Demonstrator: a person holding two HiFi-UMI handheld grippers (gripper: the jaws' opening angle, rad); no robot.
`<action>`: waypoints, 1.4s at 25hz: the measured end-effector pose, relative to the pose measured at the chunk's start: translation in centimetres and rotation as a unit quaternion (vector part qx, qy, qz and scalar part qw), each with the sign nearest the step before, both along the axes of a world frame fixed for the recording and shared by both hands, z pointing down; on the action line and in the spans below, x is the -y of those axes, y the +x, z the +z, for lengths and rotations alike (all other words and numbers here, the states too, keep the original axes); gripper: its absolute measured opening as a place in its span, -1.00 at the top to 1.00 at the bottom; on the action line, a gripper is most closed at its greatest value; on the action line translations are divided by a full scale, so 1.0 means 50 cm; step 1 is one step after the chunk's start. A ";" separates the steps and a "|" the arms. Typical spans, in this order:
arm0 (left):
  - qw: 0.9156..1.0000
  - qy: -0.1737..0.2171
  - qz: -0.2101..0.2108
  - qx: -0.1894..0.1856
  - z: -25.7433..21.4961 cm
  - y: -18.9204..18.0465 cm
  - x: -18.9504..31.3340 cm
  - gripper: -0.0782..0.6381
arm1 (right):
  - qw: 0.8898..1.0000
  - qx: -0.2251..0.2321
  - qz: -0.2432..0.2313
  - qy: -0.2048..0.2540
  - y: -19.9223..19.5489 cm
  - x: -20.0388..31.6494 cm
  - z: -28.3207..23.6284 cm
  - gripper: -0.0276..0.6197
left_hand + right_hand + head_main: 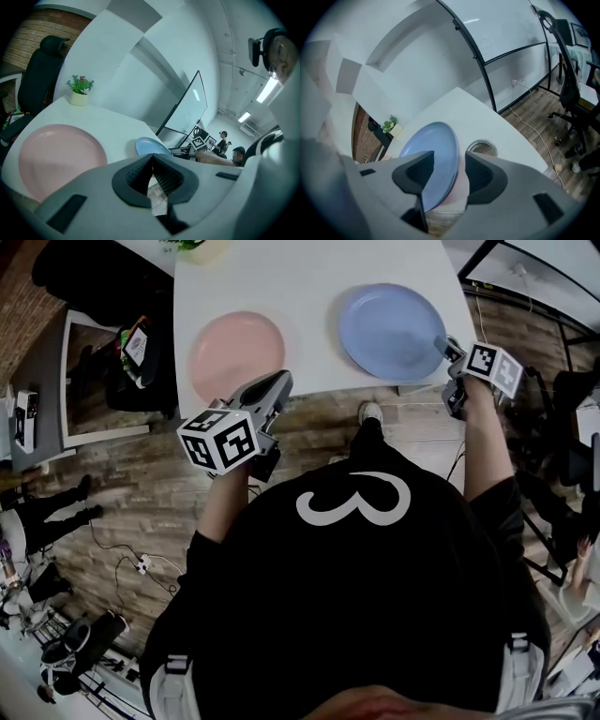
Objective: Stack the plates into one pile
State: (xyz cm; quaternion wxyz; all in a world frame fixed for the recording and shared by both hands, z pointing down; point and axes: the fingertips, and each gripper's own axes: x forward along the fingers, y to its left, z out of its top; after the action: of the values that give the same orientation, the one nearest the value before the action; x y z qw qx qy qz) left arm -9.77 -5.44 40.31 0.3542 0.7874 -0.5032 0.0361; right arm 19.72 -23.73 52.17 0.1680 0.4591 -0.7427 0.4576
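Note:
Two plates lie on the white table (309, 277): a pink plate (237, 354) at the left and a blue plate (392, 331) at the right. My left gripper (279, 382) hovers at the pink plate's near rim, jaws shut with nothing between them (152, 161); the pink plate (58, 157) lies ahead to its left. My right gripper (447, 346) stands at the blue plate's near right rim. Its jaws (449, 161) are open, with the blue plate's (433, 159) edge in the gap. A pinkish edge shows just under that plate.
A small potted plant (79, 90) stands at the table's far edge. A round cable hole (482, 148) lies in the tabletop beside the blue plate. An office chair (576, 93) and a glass board stand right of the table; a black chair (42, 70) at its left.

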 end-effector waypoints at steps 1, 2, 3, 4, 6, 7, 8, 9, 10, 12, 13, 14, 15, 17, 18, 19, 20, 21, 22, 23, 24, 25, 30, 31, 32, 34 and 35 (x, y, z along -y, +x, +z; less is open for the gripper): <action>1.000 0.001 -0.004 -0.003 -0.002 -0.006 -0.006 0.73 | 1.000 -0.002 0.009 0.003 0.007 -0.002 -0.004 0.30; 1.000 0.002 -0.008 -0.005 -0.005 -0.012 -0.011 0.73 | 1.000 -0.006 0.019 0.011 0.012 -0.003 -0.011 0.30; 1.000 0.004 -0.012 -0.006 -0.008 -0.018 -0.015 0.73 | 0.999 -0.011 0.030 0.023 0.016 -0.003 -0.022 0.30; 1.000 0.006 -0.015 -0.005 -0.010 -0.023 -0.019 0.73 | 0.998 -0.013 0.042 0.041 0.017 -0.001 -0.039 0.30; 1.000 0.009 -0.020 -0.004 -0.013 -0.030 -0.027 0.73 | 0.995 -0.006 0.053 0.083 0.007 0.000 -0.080 0.30; 1.000 0.010 -0.022 -0.003 -0.014 -0.032 -0.031 0.73 | 0.994 0.003 0.049 0.101 -0.005 -0.003 -0.100 0.31; 1.000 0.011 -0.023 -0.003 -0.015 -0.032 -0.036 0.73 | 0.992 0.012 0.042 0.116 -0.020 -0.008 -0.119 0.36; 1.000 0.012 -0.024 -0.003 -0.016 -0.033 -0.041 0.73 | 0.991 0.020 0.035 0.129 -0.037 -0.015 -0.136 0.50; 1.000 0.013 -0.026 -0.003 -0.018 -0.035 -0.046 0.73 | 0.989 0.027 0.029 0.140 -0.054 -0.023 -0.152 0.60; 0.999 0.017 -0.028 -0.003 -0.025 -0.042 -0.055 0.73 | 0.987 0.042 0.014 0.156 -0.095 -0.043 -0.178 0.67; 0.999 0.020 -0.030 -0.003 -0.029 -0.045 -0.060 0.73 | 0.985 0.054 0.002 0.161 -0.117 -0.056 -0.190 0.74; 0.999 0.023 -0.031 -0.002 -0.033 -0.046 -0.065 0.73 | 0.984 0.068 -0.013 0.167 -0.137 -0.069 -0.201 0.76; 0.999 0.026 -0.032 -0.001 -0.036 -0.047 -0.071 0.73 | 0.981 0.085 -0.028 0.173 -0.156 -0.084 -0.212 0.78; 0.999 0.031 -0.036 0.002 -0.043 -0.053 -0.084 0.73 | 0.974 0.117 -0.060 0.186 -0.192 -0.113 -0.237 0.82; 0.999 0.034 -0.038 0.003 -0.048 -0.058 -0.091 0.73 | 0.970 0.129 -0.076 0.191 -0.210 -0.126 -0.249 0.83; 0.998 0.037 -0.041 0.004 -0.054 -0.066 -0.097 0.73 | 0.967 0.139 -0.092 0.195 -0.230 -0.138 -0.260 0.83; 0.998 0.041 -0.044 0.005 -0.059 -0.074 -0.103 0.73 | 0.963 0.146 -0.109 0.197 -0.251 -0.151 -0.270 0.83; 0.998 0.045 -0.047 0.006 -0.064 -0.083 -0.111 0.73 | 0.960 0.153 -0.126 0.196 -0.273 -0.164 -0.277 0.83; 0.998 0.048 -0.050 0.007 -0.069 -0.091 -0.119 0.73 | 0.958 0.158 -0.142 0.193 -0.294 -0.179 -0.280 0.83; 0.997 0.051 -0.053 0.008 -0.072 -0.098 -0.128 0.73 | 0.956 0.162 -0.156 0.188 -0.315 -0.194 -0.281 0.83; 0.997 0.054 -0.056 0.008 -0.076 -0.104 -0.137 0.73 | 0.954 0.166 -0.170 0.182 -0.334 -0.209 -0.281 0.83; 0.997 0.056 -0.059 0.009 -0.081 -0.111 -0.145 0.73 | 0.953 0.168 -0.182 0.175 -0.351 -0.222 -0.280 0.83; 0.995 0.053 -0.087 0.006 -0.088 -0.165 -0.190 0.73 | 0.949 0.163 -0.226 0.146 -0.427 -0.275 -0.270 0.83; 0.994 0.052 -0.094 0.005 -0.087 -0.177 -0.199 0.73 | 0.948 0.163 -0.235 0.142 -0.440 -0.283 -0.269 0.83; 0.993 0.052 -0.102 0.004 -0.084 -0.189 -0.206 0.73 | 0.947 0.161 -0.241 0.140 -0.450 -0.287 -0.266 0.83; 0.992 0.048 -0.116 0.003 -0.077 -0.209 -0.216 0.73 | 0.947 0.153 -0.249 0.133 -0.463 -0.288 -0.257 0.83; 0.991 0.044 -0.123 0.001 -0.072 -0.217 -0.219 0.73 | 0.947 0.150 -0.252 0.130 -0.470 -0.288 -0.252 0.83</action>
State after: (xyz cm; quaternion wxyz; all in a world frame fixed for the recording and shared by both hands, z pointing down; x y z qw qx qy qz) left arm -20.63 5.50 36.72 0.3200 0.7346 -0.5976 -0.0289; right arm -3.76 -9.33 39.57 0.1034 0.2006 -0.9039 0.3635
